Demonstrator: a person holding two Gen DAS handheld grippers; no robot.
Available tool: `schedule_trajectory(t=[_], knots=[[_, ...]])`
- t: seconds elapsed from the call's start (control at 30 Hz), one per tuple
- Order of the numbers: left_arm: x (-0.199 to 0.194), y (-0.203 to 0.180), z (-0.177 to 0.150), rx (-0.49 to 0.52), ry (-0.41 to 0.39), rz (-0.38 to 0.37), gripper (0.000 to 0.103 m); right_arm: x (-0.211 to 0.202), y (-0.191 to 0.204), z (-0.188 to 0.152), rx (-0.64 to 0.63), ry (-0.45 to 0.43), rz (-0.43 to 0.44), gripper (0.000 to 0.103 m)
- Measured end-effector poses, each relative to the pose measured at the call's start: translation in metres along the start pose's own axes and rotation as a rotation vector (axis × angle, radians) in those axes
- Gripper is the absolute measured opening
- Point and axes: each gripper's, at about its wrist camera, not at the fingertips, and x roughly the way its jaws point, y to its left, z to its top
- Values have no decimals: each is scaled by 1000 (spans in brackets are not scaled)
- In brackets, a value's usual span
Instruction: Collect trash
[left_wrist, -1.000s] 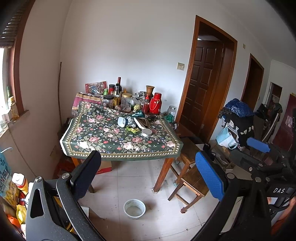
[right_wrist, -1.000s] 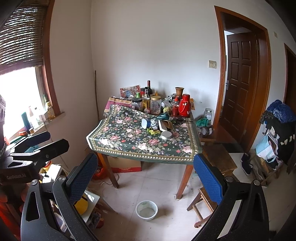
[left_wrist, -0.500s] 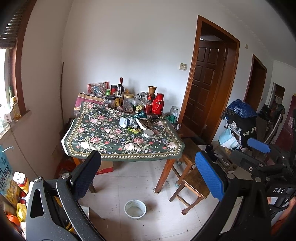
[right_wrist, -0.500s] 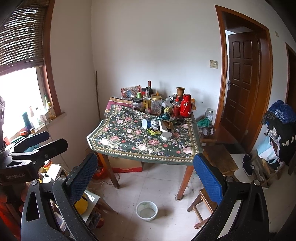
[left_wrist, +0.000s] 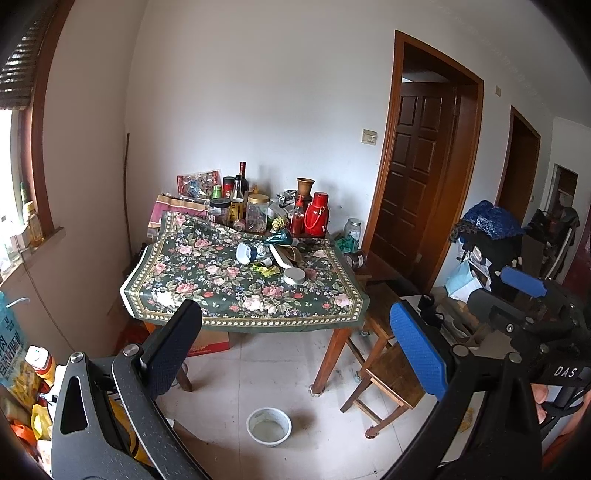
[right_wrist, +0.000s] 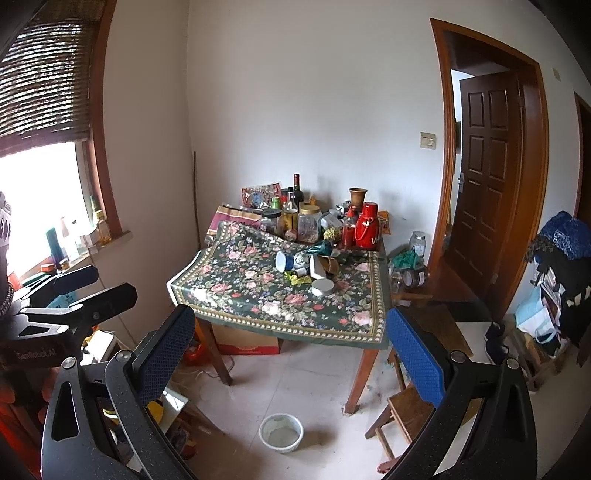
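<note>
A table with a floral cloth (left_wrist: 207, 295) (right_wrist: 236, 295) stands across the room. On it lies trash: a tipped blue and white cup (left_wrist: 245, 253) (right_wrist: 285, 260), a yellow wrapper (left_wrist: 269, 270) (right_wrist: 300, 279), a round tin lid (left_wrist: 294, 276) (right_wrist: 322, 287) and crumpled wrappers (left_wrist: 280, 237) (right_wrist: 319, 248). My left gripper (left_wrist: 295, 347) is open and empty, far from the table. My right gripper (right_wrist: 291, 347) is open and empty, also far back. Each gripper shows at the edge of the other's view.
Bottles, jars and a red flask (left_wrist: 317, 219) crowd the table's far edge. A white bowl (left_wrist: 269, 427) (right_wrist: 281, 432) sits on the floor. Wooden stools (left_wrist: 391, 373) stand right of the table. Bags clutter the left wall, and clothes pile at the right (left_wrist: 491, 229).
Both views have shifted slightly closer to the table. The grippers stay open and nothing on the table has moved.
</note>
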Motion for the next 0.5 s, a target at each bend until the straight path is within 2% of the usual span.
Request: schedule_trajectory(t=[0.33, 0.5], knots=[[49, -19, 18, 16, 35, 4, 102, 26, -36, 12, 17, 9, -32, 103], [85, -12, 25, 21, 57, -6, 102, 57, -48, 14, 47, 36, -64, 103]])
